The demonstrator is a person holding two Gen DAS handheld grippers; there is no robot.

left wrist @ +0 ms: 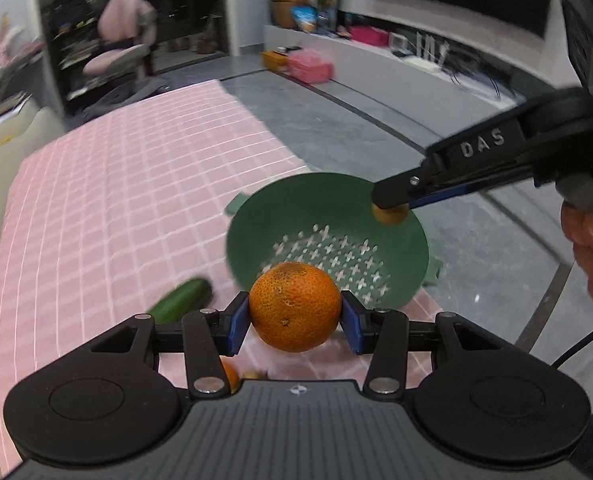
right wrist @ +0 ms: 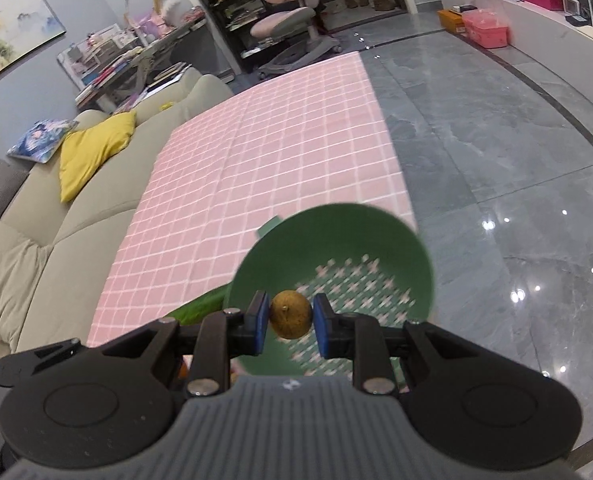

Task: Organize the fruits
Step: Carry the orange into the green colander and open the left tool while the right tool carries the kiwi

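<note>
Left wrist view, step: the left gripper [left wrist: 295, 311] pinches an orange [left wrist: 295, 306] between its blue fingers [left wrist: 238, 322], just short of the near rim of the green colander [left wrist: 256, 224]. Judged, the fruit should be carried over the perforated floor and lowered before the fingers part, so it does not roll off the rim.
Left wrist view, clearance: the right gripper [left wrist: 390, 206] reaches in from the right over the colander's far side, clamping a small brownish fruit [left wrist: 389, 215]; keeping the two apart looks wise.
Left wrist view, looks: the orange is round, pitted, with dark specks. A cucumber [left wrist: 182, 300] lies on the pink checked surface [left wrist: 116, 184] to the left of the colander.
Right wrist view, step: the right gripper [right wrist: 291, 316], fingers [right wrist: 261, 318] nearly together, pinches the small fruit [right wrist: 291, 315] over the colander [right wrist: 328, 236]; a low release would suit.
Right wrist view, looks: the fruit is dull yellow-brown, smooth and round. The colander is blurred and empty, with cross-shaped holes.
</note>
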